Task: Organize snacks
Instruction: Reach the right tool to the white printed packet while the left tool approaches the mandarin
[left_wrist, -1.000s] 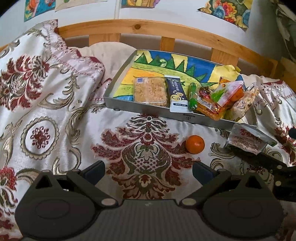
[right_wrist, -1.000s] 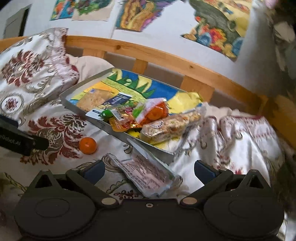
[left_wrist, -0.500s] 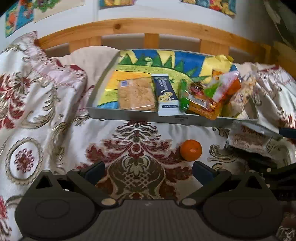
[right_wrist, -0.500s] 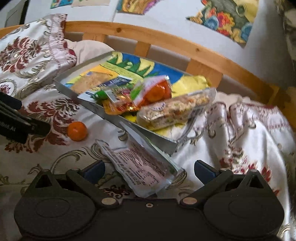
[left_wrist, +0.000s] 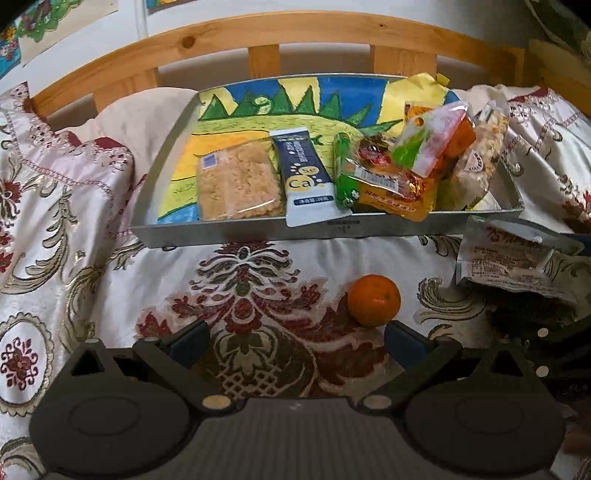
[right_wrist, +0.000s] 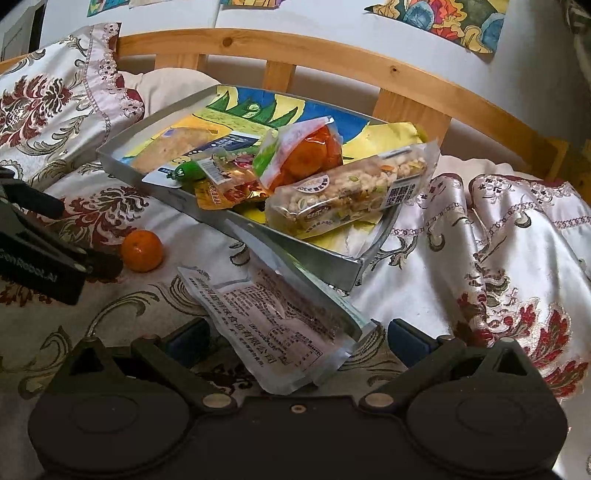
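Observation:
A grey metal tray (left_wrist: 236, 230) with a painted lining sits on the bed and holds several wrapped snacks: a rice cracker pack (left_wrist: 236, 182), a blue bar (left_wrist: 304, 177), a green stick, orange packs and a nut bar (right_wrist: 351, 192). A mandarin (left_wrist: 373, 301) lies on the bedspread in front of the tray, just ahead of my open left gripper (left_wrist: 295, 341), near its right finger. A clear snack pouch (right_wrist: 273, 328) leans against the tray's near corner and lies between the fingers of my open right gripper (right_wrist: 297, 341). The tray also shows in the right wrist view (right_wrist: 295, 254).
A patterned pillow (left_wrist: 48, 206) lies left of the tray. A wooden bed rail (left_wrist: 295, 37) runs behind it, with pictures on the wall. Crumpled bedspread (right_wrist: 498, 240) rises to the right. The left gripper (right_wrist: 40, 254) shows at the left edge of the right wrist view.
Both grippers have moved forward and closer to the bedspread. The mandarin now sits nearer my left fingers, and the pouch lies deeper between my right fingers. Nothing was grasped.

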